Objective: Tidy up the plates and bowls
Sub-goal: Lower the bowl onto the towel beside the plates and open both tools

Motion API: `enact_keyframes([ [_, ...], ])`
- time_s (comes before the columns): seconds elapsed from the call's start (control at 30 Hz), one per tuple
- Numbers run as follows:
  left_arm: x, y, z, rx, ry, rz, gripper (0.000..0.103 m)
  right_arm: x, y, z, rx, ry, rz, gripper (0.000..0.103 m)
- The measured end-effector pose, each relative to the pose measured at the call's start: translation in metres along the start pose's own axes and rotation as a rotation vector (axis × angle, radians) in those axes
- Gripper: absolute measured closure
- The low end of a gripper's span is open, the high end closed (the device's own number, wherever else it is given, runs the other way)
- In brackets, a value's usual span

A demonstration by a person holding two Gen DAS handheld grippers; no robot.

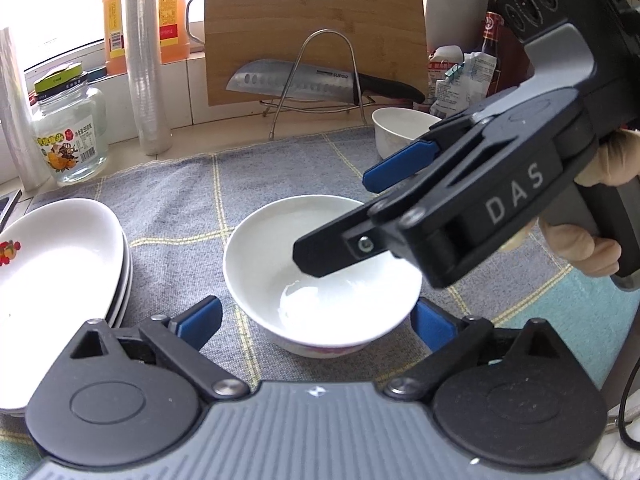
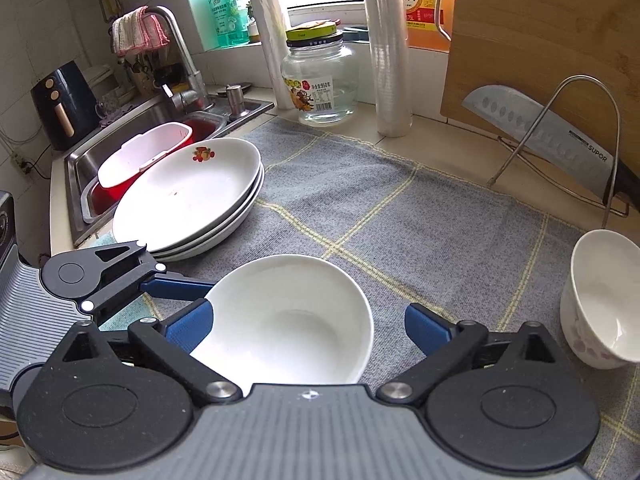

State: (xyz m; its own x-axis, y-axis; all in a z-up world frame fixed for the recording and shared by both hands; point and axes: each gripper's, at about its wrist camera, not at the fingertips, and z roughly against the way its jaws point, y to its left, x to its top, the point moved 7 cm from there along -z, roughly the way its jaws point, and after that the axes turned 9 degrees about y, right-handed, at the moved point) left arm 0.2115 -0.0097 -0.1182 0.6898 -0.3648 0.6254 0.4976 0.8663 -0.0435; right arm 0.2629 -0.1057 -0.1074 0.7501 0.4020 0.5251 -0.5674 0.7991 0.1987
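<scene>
- Stack of plates (image 2: 192, 196): three white ones nested at the left end of the grey checked cloth (image 2: 400, 220), beside the sink (image 2: 120, 144); the top plate bears a small fruit print.
- Bowls: two. The near bowl (image 2: 288, 320) sits mid-cloth; the far bowl (image 2: 600, 300) stands at the cloth's right side, well apart from it.
- Left gripper (image 1: 316, 320): jaws spread wide, one blue pad on each side of the near bowl and neither pressing it. Released.
- Right gripper (image 2: 308, 324): jaws equally wide and empty, with the near bowl between them; its left pad is at the rim, and contact cannot be told.
- One knife (image 2: 548, 136) rests on the wire rack (image 2: 592, 92) behind.
</scene>
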Motion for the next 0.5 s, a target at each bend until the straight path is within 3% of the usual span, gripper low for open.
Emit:
enact_keyframes([
  [0.17,-0.002,0.001,0.013,0.02,0.002,0.0,0.003,-0.005,-0.009,0.015,-0.045,-0.027,-0.018,0.0],
  [0.5,0.019,-0.009,0.039,0.035,-0.027,-0.014,0.001,-0.029,-0.044,0.055,-0.249,-0.103,-0.051,0.0],
])
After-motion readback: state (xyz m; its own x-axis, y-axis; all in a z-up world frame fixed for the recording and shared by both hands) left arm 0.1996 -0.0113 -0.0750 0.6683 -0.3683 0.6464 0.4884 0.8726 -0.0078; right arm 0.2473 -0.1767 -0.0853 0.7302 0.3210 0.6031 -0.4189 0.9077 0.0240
